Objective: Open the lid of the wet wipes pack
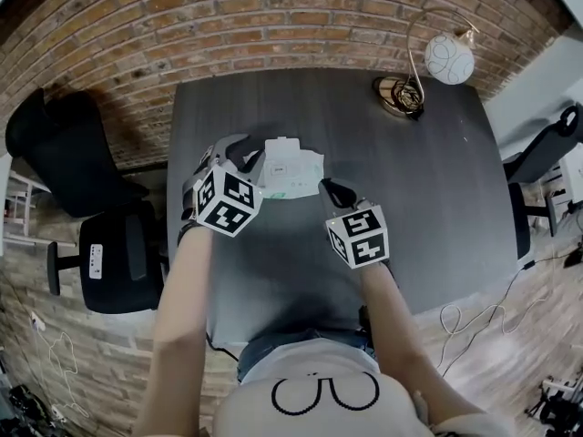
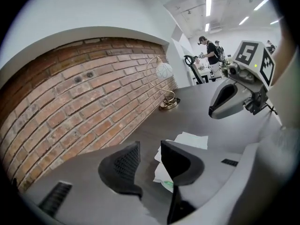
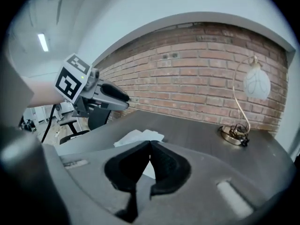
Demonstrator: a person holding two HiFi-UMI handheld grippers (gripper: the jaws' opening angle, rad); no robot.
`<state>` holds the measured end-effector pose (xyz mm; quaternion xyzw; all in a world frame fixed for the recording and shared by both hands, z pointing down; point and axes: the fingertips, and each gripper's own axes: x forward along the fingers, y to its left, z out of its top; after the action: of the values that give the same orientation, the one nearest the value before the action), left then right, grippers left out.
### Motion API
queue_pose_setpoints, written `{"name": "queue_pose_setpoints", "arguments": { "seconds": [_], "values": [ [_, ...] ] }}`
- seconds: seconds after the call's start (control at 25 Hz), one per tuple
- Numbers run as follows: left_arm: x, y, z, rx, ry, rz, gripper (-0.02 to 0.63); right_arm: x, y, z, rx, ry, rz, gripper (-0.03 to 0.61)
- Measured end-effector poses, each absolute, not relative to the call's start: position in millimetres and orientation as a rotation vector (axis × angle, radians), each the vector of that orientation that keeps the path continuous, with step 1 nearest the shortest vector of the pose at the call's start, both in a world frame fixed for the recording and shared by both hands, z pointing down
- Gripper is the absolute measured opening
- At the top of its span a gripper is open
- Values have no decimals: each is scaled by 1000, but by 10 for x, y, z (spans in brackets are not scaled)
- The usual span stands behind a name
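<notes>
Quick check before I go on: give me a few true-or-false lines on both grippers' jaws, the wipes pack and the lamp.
1. The left gripper has its jaws apart, gripping nothing. True.
2. The right gripper is wide open. False: its jaw tips meet.
3. A gripper holds the wipes pack in the air. False: it lies on the table, ungripped.
4. A lamp stands at the table's far right corner. True.
</notes>
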<state>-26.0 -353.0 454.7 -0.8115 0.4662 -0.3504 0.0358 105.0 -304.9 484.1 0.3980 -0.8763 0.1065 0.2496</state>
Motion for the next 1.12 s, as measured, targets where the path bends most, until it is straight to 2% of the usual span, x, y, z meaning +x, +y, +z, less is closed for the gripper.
{"name": "queue_pose_setpoints", "arguments": {
  "seconds": [0.4,0.6,0.64,0.68,0.72,0.76,1.12],
  "values": [
    [-457,-2997,3868,-2510,1621,-703,135,1172,-2759,3980,1176,-2487,98,2],
    [-500,-2677,3587,-2557,1702,-416,135,1164,-2618,3675,1206,-2543,38,2],
    [-508,-2616,3540,-2577,1726,-352,127,1155,-2593,3631,1209,-2552,24,2],
    [-519,-2559,3493,-2593,1748,-296,84,1146,-2571,3592,1212,-2559,11,2],
    [-534,-2510,3453,-2602,1765,-256,14,1138,-2554,3556,1215,-2565,0,2],
    [-549,-2467,3422,-2605,1776,-236,-2,1131,-2541,3523,1218,-2570,-9,2],
    [-744,-2230,3164,-2484,1903,-136,-2,1121,-2419,3219,1264,-2590,-107,1]
  ]
}}
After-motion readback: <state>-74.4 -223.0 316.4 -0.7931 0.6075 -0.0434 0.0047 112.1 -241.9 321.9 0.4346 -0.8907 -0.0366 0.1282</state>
